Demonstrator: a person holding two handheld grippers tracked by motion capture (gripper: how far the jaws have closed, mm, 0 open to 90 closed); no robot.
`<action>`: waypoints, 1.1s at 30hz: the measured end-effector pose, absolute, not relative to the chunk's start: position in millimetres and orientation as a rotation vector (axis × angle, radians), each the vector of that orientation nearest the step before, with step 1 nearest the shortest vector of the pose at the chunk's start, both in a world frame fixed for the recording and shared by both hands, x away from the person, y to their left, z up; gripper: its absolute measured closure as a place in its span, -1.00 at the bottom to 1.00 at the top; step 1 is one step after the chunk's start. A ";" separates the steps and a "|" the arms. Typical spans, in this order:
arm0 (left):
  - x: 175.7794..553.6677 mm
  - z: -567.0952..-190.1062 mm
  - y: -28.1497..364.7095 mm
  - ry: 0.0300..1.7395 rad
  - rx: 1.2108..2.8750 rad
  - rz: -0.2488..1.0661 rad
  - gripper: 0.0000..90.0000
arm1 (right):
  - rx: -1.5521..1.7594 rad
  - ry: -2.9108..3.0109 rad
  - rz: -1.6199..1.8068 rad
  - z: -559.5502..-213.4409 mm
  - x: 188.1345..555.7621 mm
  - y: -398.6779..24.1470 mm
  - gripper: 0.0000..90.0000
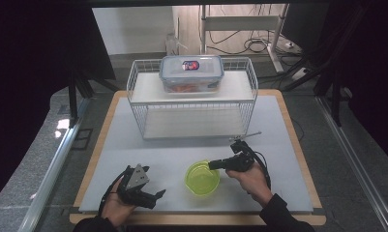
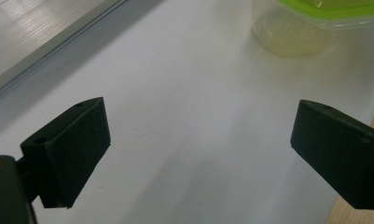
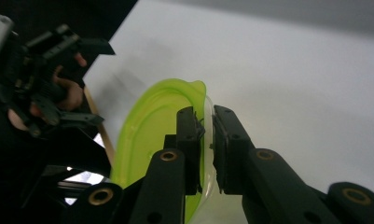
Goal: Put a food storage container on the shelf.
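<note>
The rim of the green-lidded tub (image 1: 201,177) — set on the table (image 1: 133,150) near the front edge — is pinched by the right tongs (image 3: 208,135). The left tongs (image 2: 198,149) are held wide open — nothing gripped.

From my high view, the desk (image 1: 288,145) was a wood-edged top under a pale grey mat. Grey speckled floor (image 1: 32,159) spread around it, with metal rails (image 1: 51,169) running along both sides. Dark curtains (image 1: 32,58) closed in the left and right. Beyond the desk I saw a light wall (image 1: 133,29), a white metal frame (image 1: 240,21) and loose cables (image 1: 254,46) on the floor. A bright patch of light (image 1: 63,124) lay on the left.
</note>
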State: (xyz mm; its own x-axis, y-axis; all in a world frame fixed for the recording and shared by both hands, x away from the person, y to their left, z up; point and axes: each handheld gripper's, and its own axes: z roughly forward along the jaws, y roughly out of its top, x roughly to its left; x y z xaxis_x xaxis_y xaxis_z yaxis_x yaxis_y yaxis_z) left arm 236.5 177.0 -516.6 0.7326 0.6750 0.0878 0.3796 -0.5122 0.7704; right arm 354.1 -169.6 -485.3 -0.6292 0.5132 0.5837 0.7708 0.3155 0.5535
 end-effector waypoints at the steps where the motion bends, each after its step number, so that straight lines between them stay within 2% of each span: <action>1: 236.6 -516.6 177.1 0.793 2.162 0.491 -0.90 | -1.161 -2.285 -1.225 -483.1 353.7 -169.8 0.83; 19: 236.7 -516.3 177.0 0.790 2.162 0.497 -0.90 | -1.168 -2.298 -1.316 -468.7 359.5 -175.6 0.85; 30: 236.6 -516.6 176.4 0.791 2.166 0.493 -0.90 | -1.291 -2.391 -1.212 -487.5 372.3 -178.3 0.69; 33: 236.8 -516.8 176.5 0.790 2.166 0.492 -0.90 | -1.304 -2.359 -1.214 -492.0 375.3 -180.6 0.50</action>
State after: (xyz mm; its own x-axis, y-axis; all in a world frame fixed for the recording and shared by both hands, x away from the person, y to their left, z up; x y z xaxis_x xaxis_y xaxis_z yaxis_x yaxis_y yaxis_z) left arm 236.8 176.5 -516.8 0.7337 0.6734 0.0910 0.3784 -0.5162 0.7684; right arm 375.3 -180.6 -492.0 -0.5968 0.6224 0.5064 0.7738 0.2796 0.5683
